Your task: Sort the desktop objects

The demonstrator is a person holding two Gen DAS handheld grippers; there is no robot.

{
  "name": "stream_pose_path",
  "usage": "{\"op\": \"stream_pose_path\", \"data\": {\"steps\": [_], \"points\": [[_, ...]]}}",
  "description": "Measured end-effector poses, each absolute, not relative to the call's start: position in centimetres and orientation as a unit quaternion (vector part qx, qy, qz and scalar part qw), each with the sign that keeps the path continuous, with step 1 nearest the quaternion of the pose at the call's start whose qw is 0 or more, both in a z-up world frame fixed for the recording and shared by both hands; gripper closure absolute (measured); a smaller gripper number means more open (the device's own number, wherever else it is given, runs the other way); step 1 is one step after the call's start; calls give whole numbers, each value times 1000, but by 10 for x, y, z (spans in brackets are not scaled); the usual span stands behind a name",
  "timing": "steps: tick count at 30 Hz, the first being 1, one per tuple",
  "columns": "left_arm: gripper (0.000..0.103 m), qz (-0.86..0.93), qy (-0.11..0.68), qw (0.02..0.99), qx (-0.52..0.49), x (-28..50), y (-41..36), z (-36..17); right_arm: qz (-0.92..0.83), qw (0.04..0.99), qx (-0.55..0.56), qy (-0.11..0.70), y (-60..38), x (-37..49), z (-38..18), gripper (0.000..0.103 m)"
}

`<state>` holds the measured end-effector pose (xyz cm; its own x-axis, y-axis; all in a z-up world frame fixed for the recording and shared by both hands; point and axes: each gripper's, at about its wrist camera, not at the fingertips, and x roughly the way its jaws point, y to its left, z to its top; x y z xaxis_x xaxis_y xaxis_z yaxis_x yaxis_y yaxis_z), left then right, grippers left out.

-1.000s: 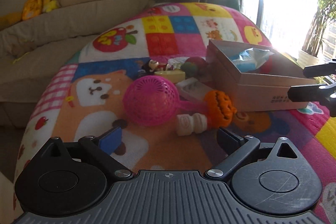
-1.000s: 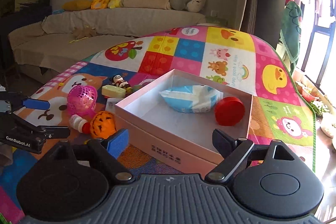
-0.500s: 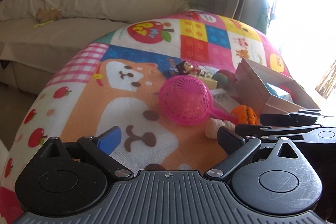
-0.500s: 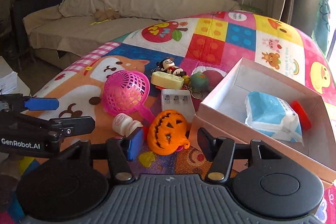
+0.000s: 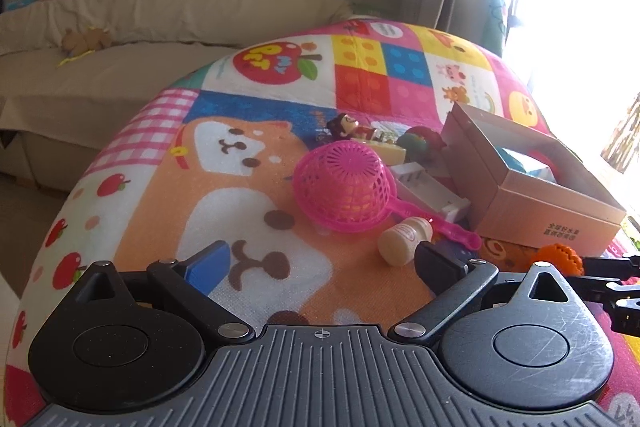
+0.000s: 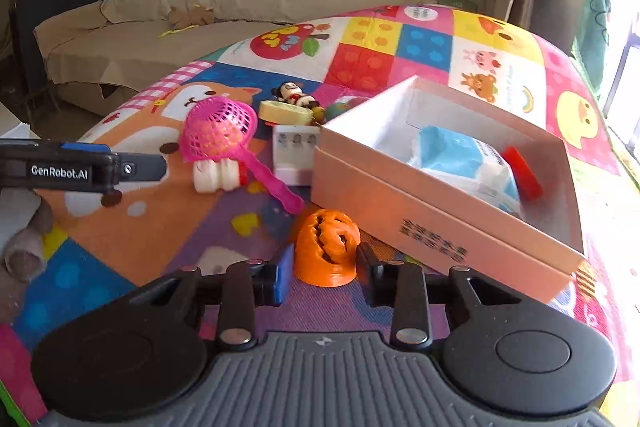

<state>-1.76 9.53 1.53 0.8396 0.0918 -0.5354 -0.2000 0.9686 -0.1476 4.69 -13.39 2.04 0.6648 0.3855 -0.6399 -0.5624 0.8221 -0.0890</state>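
My right gripper (image 6: 325,267) is shut on an orange pumpkin toy (image 6: 328,247) and holds it just in front of the cardboard box (image 6: 416,203); the pumpkin also shows in the left wrist view (image 5: 558,262). The box holds a blue-white packet (image 6: 468,159) and a red lid (image 6: 522,173). My left gripper (image 5: 320,263) is open and empty above the mat, short of a pink strainer (image 5: 346,187) and a small white bottle (image 5: 404,241). A white charger (image 6: 296,155), a yellow case (image 6: 284,111), a doll (image 6: 292,91) and a ball (image 5: 420,143) lie beyond.
The colourful play mat (image 5: 240,155) covers the table; its left edge drops off toward a beige sofa (image 5: 160,11) with plush toys. The left gripper's side shows in the right wrist view (image 6: 80,169). A bright window is at the right.
My right gripper has closed on the orange pumpkin and lifted it toward the box's near side. My left gripper has drifted a little, still open.
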Motion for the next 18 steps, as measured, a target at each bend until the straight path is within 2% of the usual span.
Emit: {"op": "stream_pose_path", "data": {"steps": [4, 5, 8, 9, 13, 16, 18], "points": [[2, 49, 283, 956, -68, -13, 78, 17, 223, 911, -115, 328, -171, 43, 13, 71], [2, 36, 289, 954, -67, -11, 73, 17, 216, 914, -105, 328, -177, 42, 11, 66], [2, 0, 303, 951, -62, -4, 55, 18, 201, 921, -89, 323, -188, 40, 5, 43], [2, -16, 307, 949, -65, -1, 50, 19, 200, 922, -83, 323, -189, 40, 4, 39], [2, -53, 312, 946, -74, 9, 34, 23, 201, 921, -67, 327, -194, 42, 1, 37], [2, -42, 320, 944, -62, 25, 26, 22, 201, 924, -62, 320, -195, 40, 2, 25], [2, -33, 334, 939, -68, 36, 26, 19, 202, 925, -64, 316, -195, 38, 2, 22]]}}
